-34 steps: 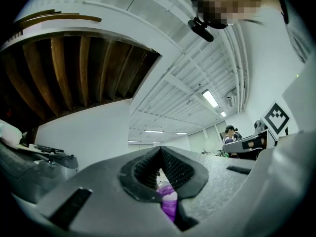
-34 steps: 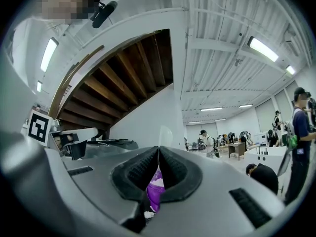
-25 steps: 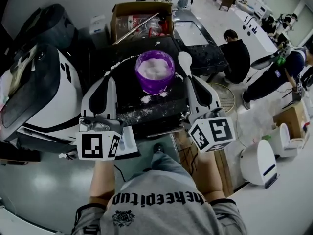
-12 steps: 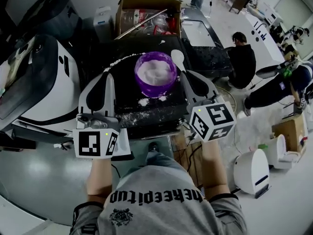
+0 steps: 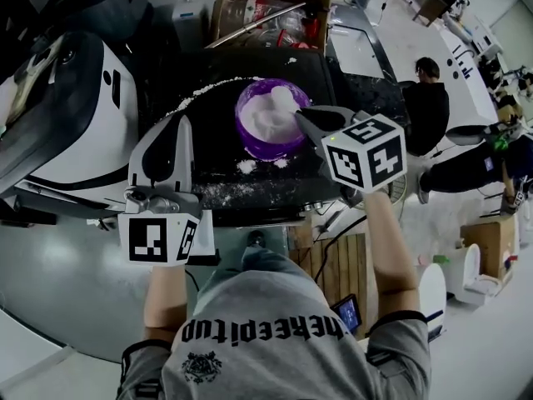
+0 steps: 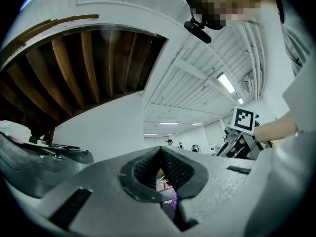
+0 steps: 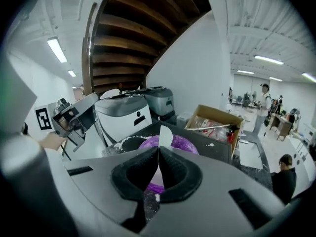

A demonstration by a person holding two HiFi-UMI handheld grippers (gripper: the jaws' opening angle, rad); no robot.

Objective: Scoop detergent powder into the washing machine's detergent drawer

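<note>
A purple bowl [image 5: 265, 125] of white detergent powder stands on the black machine top [image 5: 208, 169]. My right gripper [image 5: 306, 120] is shut on a white spoon's handle, at the bowl's right rim. The spoon's bowl [image 5: 284, 100] lies over the powder inside the purple bowl. In the right gripper view the spoon [image 7: 164, 135] sticks up edge-on from the shut right gripper [image 7: 158, 164], with the purple bowl [image 7: 183, 144] just beyond. My left gripper [image 5: 185, 123] rests to the bowl's left, shut on nothing. The left gripper [image 6: 160, 163] points upward in its own view. No detergent drawer shows.
Spilled powder [image 5: 248, 167] dots the black top in front of the bowl. A cardboard box [image 5: 268, 7] with items sits behind it. A white appliance [image 5: 79, 115] stands at the left. A person [image 5: 429, 98] crouches on the floor at the right.
My right gripper has swung left with the spoon, from beside the bowl's right rim to over the powder. The left gripper has stayed put.
</note>
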